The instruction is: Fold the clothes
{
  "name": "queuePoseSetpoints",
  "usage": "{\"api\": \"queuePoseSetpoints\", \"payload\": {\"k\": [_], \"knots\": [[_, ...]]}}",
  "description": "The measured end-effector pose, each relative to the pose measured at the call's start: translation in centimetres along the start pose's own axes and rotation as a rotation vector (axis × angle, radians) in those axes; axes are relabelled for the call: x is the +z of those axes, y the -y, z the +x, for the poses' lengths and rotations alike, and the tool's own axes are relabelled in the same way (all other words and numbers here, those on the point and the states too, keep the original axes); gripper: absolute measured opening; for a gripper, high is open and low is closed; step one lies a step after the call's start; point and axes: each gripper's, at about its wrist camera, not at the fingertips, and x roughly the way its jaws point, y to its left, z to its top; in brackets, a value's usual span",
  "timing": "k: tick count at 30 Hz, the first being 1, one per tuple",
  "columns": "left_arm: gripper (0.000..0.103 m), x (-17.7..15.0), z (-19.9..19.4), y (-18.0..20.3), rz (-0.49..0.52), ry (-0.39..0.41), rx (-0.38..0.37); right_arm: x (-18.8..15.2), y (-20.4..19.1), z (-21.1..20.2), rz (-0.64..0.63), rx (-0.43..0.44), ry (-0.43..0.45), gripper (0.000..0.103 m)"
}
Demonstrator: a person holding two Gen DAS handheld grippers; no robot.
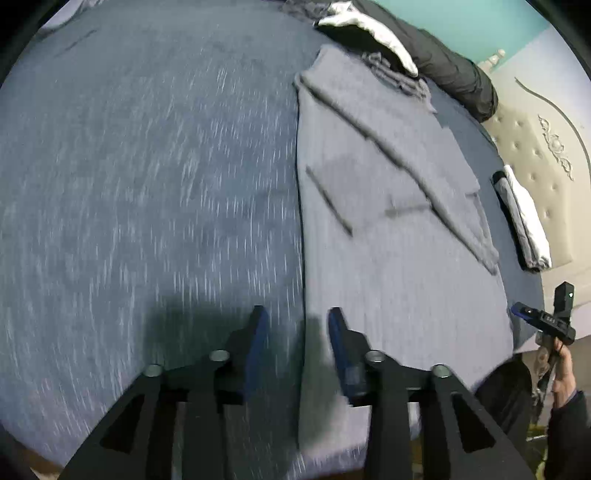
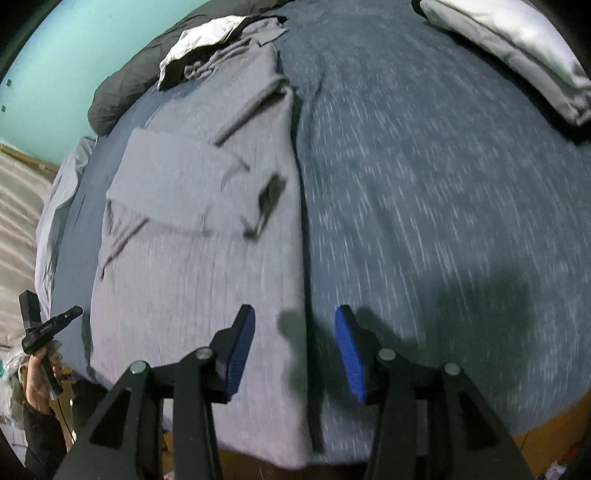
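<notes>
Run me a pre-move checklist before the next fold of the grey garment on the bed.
1. Left gripper empty, jaws apart: ok.
2. Right gripper empty, jaws apart: ok.
3. Grey garment lying flat on the blue bedspread, one long edge straight: ok.
4. Sleeve folded in across the body: ok in both views, though blurred.
5. Hood end clear of the black and white clothes pile: not ok, they touch or overlap.
6. Near hem fully on the bed: cannot tell, it reaches the bed's edge.
</notes>
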Motion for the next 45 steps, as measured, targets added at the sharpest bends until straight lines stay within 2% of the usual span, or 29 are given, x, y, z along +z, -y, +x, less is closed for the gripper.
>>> {"api": "queuePoseSetpoints", "payload": {"k": [13, 27, 29, 30, 32, 34, 35, 45], "knots": [[0.043, -4.7, 0.5, 1.5, 0.007, -0.096, 0.011, -4.1, 0.1, 0.7, -0.028, 0.034, -0.065, 0.046], [0.042, -6.4, 1.8, 1.3, -0.014, -0.108, 0.015, -5.2, -0.8, 1.3, -0.053, 0.049, -0.089, 0.046], [0.041, -6.7, 1.8, 1.5, 0.003, -0.108, 0.01, -5.3, -1.0, 1.4, -0.061, 0.048, -0.093, 0.035], [0.034, -6.8, 1.9, 1.8, 0.008, -0.11, 0.009, -5.3, -1.3, 1.5, -0.072, 0.048, -0.096, 0.033], [0.017, -7.0, 2.0, 2.1, 0.026, -0.114, 0.012, -5.5, -1.4, 1.5, -0.089, 0.044, -0.094, 0.019], [0.014, -7.3, 2.0, 2.6, 0.038, -0.104, 0.012, -5.6, -1.6, 1.3, -0.103, 0.042, -0.085, 0.01], [0.007, -7.4, 1.9, 2.8, 0.042, -0.099, 0.007, -5.6, -1.6, 1.1, -0.108, 0.042, -0.077, 0.007], [0.005, -8.2, -1.7, 3.7, 0.108, -0.014, -0.016, -5.7, -2.4, -2.4, -0.164, 0.057, 0.0, 0.004]]}}
